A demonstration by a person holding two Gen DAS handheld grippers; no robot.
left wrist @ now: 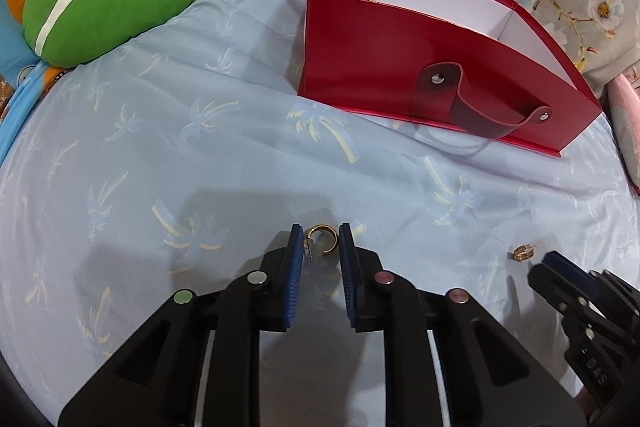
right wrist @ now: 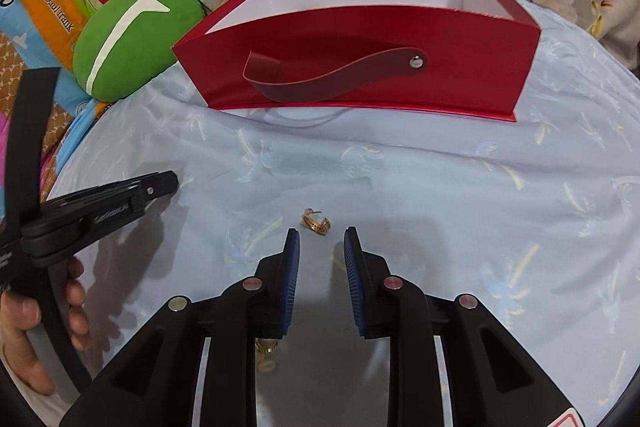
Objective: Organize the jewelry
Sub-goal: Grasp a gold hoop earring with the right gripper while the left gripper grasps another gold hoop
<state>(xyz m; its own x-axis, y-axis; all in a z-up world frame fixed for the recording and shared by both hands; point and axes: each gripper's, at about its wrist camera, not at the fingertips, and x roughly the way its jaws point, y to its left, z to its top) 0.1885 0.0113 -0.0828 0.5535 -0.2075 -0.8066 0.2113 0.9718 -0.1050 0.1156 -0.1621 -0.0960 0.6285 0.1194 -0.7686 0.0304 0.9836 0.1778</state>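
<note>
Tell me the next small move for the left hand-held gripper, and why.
Probably close the left hand-held gripper the rest of the way on the gold hoop earring. The earring lies on the blue sheet between its pads, with a gap still showing at the left pad. Once gripped, it could go to the open red box behind.

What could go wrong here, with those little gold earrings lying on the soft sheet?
1. The left gripper straddles a thin hoop earring lying flat on the sheet; the pads could pinch cloth along with it, or the hoop could slip out.
2. The second earring lies just ahead of the right gripper, so a nudge might push it into a fold.
3. The red box stands well beyond both, so a loosely held earring could drop on the way.
</note>
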